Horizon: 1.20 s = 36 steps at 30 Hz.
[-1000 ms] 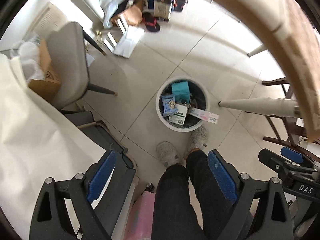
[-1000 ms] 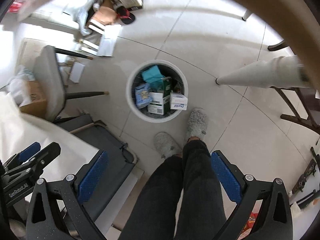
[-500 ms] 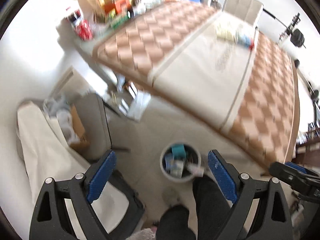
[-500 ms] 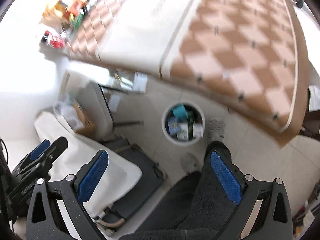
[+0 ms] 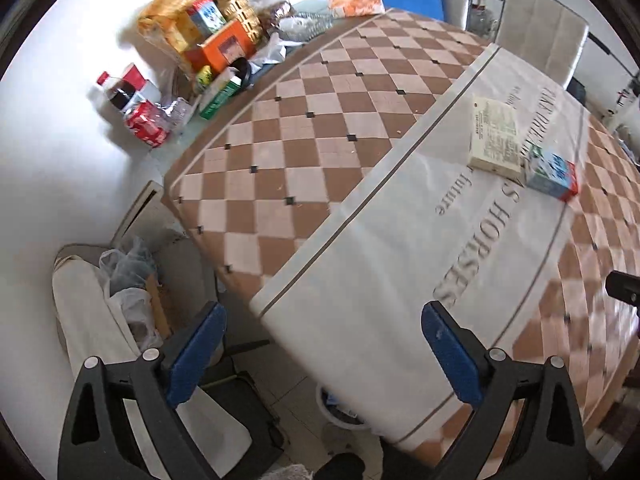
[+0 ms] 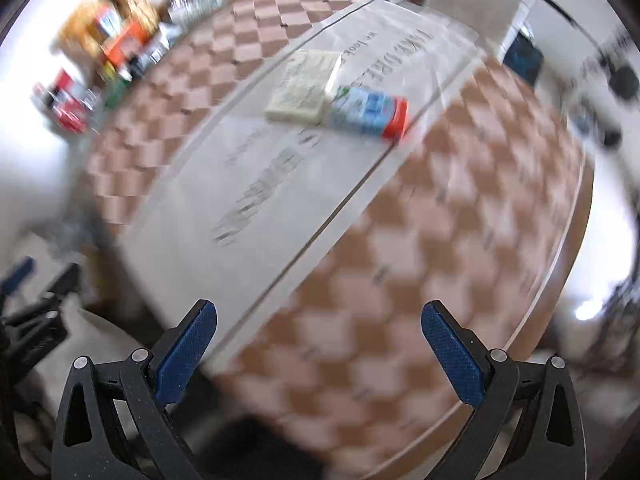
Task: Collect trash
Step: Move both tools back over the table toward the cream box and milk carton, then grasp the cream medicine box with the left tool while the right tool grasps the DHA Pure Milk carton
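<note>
Both tongs are hanging wide open over the counter point(image 5: 304, 152) right now and neither one is holding anything. The left tongs point(image 5: 322, 354) are sitting at about 6 o'clock in the left wrist view, blue pads far apart, with just the cream runner point(image 5: 392, 280) showing between them. The right tongs point(image 6: 320, 350) are looking the same in their own view, spread wide, nothing in the gap, though that whole picture is smeared with blur.

The trash is lying on the runner up toward 1 to 2 o'clock in the left wrist view: a flat cream box point(image 5: 496, 138) with green print, and a blue and white carton point(image 5: 552, 172) with a red end touching its near corner. In the right wrist view the two are sitting at about 12 o'clock, the cream box point(image 6: 306, 88) on the 9 o'clock side and the carton point(image 6: 370, 112) on the 3 o'clock side, well apart from the tongs.

A sliver of the white bin point(image 5: 336, 408) is peeking out under the counter edge at about 6 o'clock. A pile of groceries and bottles point(image 5: 200, 48) is crowding the counter's far corner at 10 to 11 o'clock, and a pale chair point(image 5: 540, 36) is standing at the far side around 1 o'clock
</note>
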{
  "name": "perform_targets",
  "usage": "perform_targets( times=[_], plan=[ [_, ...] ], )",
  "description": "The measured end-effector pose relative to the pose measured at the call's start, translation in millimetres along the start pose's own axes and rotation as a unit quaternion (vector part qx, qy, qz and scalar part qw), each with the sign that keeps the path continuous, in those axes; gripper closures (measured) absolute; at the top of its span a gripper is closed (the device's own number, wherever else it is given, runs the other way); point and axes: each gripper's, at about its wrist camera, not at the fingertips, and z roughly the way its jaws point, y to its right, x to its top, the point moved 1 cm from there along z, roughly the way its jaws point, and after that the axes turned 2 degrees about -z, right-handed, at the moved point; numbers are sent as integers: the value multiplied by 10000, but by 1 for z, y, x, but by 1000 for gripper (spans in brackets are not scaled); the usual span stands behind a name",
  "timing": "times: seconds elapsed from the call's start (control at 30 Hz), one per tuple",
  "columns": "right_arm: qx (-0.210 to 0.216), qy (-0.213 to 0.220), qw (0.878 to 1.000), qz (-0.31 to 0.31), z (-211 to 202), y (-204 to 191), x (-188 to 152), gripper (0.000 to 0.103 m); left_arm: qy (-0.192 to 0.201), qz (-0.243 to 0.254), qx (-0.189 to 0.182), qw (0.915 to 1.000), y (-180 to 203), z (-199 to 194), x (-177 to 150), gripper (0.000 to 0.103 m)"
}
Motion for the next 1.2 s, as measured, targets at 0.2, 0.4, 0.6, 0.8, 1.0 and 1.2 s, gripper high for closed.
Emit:
perform_targets(
  times=[0.2,0.4,0.6,0.8,1.0,1.2],
  plan=[
    [-836,-663,9848,-1367,75,17,99,0,-411,118,206,9989,53,51,42,3],
    [-1074,-1004,9588,-2430,123,7,143,2,-680,190,265,9971,75,83,65,3],
    [-997,-1487,9412,-2866,165,8,161,20,-788,253,191,9964,86,93,83,3],
    [97,-1472,9862,-748,165,83,188,44,-850,372,-342,9951,115,99,116,3],
    [381,-1048,9818,1537,159,189,179,44,-1143,781,-1030,9850,172,114,154,3],
    [533,-1155,9766,1732,166,217,174,30,-1435,1013,-1148,9777,210,136,173,5]
  ],
)
